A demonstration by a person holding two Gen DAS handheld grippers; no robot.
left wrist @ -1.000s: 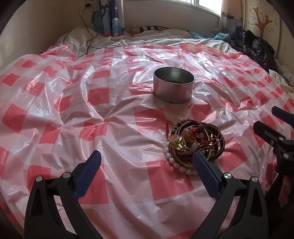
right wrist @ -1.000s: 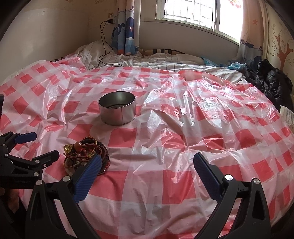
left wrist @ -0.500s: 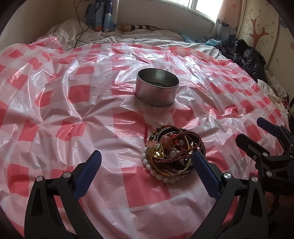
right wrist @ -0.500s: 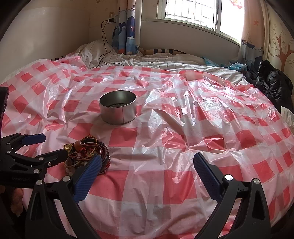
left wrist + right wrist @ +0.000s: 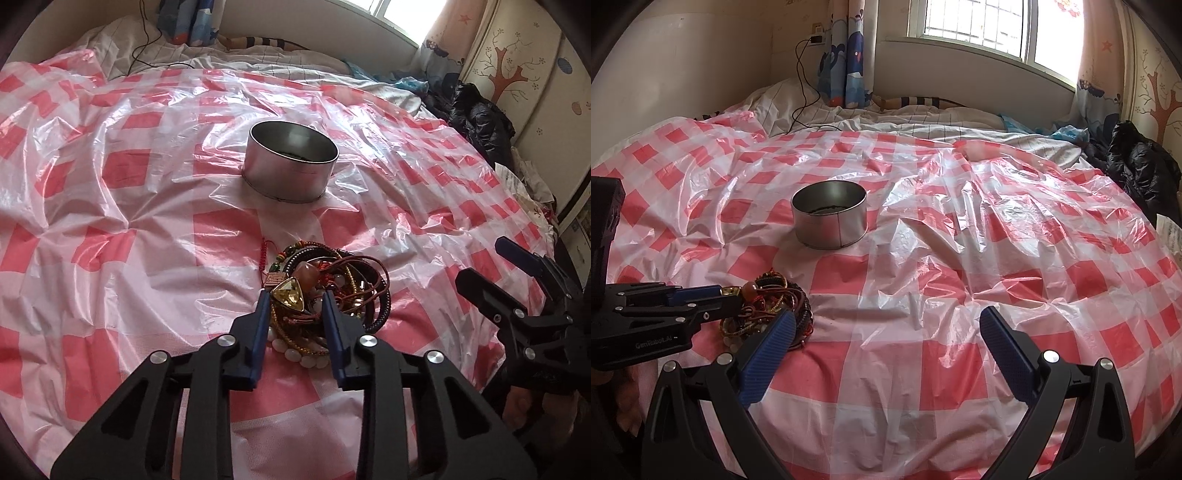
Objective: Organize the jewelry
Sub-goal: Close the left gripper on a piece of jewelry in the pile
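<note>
A tangled pile of jewelry point(image 5: 328, 291) lies on the red-and-white checked plastic sheet, with bracelets, white beads and a yellow triangular pendant point(image 5: 290, 297). My left gripper point(image 5: 295, 301) has its jaws closed in around the pendant part of the pile. A round metal tin point(image 5: 291, 160) stands open farther back; it also shows in the right wrist view point(image 5: 830, 214). My right gripper point(image 5: 888, 328) is open and empty, just right of the pile point(image 5: 768, 310). The left gripper shows in the right wrist view point(image 5: 701, 299).
The sheet point(image 5: 997, 258) covers a bed and is wrinkled. A black jacket point(image 5: 1137, 166) lies at the right edge. A charger cable point(image 5: 798, 92) hangs at the back wall by the curtain.
My left gripper moved forward onto the jewelry pile and its jaws closed from wide open to narrow around the pendant. The right gripper stayed open and nearly still.
</note>
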